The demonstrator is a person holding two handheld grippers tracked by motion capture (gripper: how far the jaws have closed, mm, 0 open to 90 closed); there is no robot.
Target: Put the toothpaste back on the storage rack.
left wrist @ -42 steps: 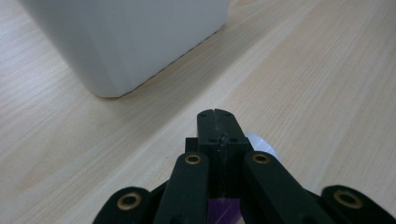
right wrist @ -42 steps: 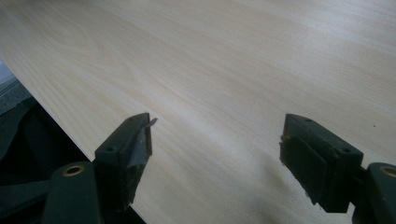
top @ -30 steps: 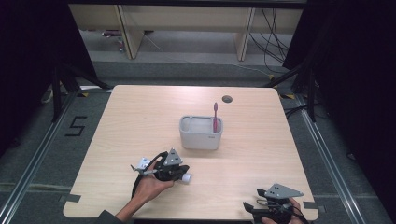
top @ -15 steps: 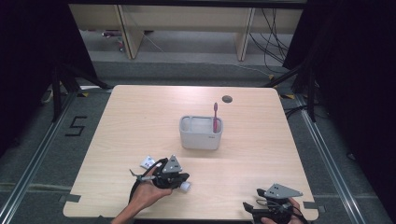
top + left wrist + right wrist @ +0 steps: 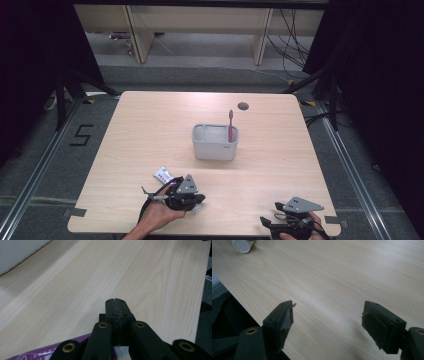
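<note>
The toothpaste tube [image 5: 162, 175] lies near the left front of the surface [image 5: 280, 130]. Its flat white-and-blue end sticks out to the left of the left gripper [image 5: 199, 200], and its cap [image 5: 195, 208] shows just on the near side of that gripper. In the left gripper view the gripper [image 5: 115, 301] is clenched, tips pad to pad with nothing visible between them. The purple-printed tube [image 5: 37, 353] sits low under its linkage. Whether the tube is pinched further back or only lies beneath the gripper cannot be told.

The job in hand looks like getting the tube into the grey holder [image 5: 215, 147], which stands well apart, farther in and to the right. A pink toothbrush [image 5: 230, 125] stands upright in its right end. To do this well, first get a sure hold:
- Take the tube across its body, near the middle.
- Lift only once it comes up level with the gripper.
- Carry it high enough to clear the holder's near wall.
- Tip it upright over the left compartment, away from the toothbrush.
- Lower it gently before letting go.

A soft tube may sag or twist, so a slow lift is wise.

The right gripper [image 5: 267, 222] rests at the near right corner with its jaws spread wide and nothing between them [image 5: 328, 315]. It could steady the holder if the holder starts to slide.
</note>
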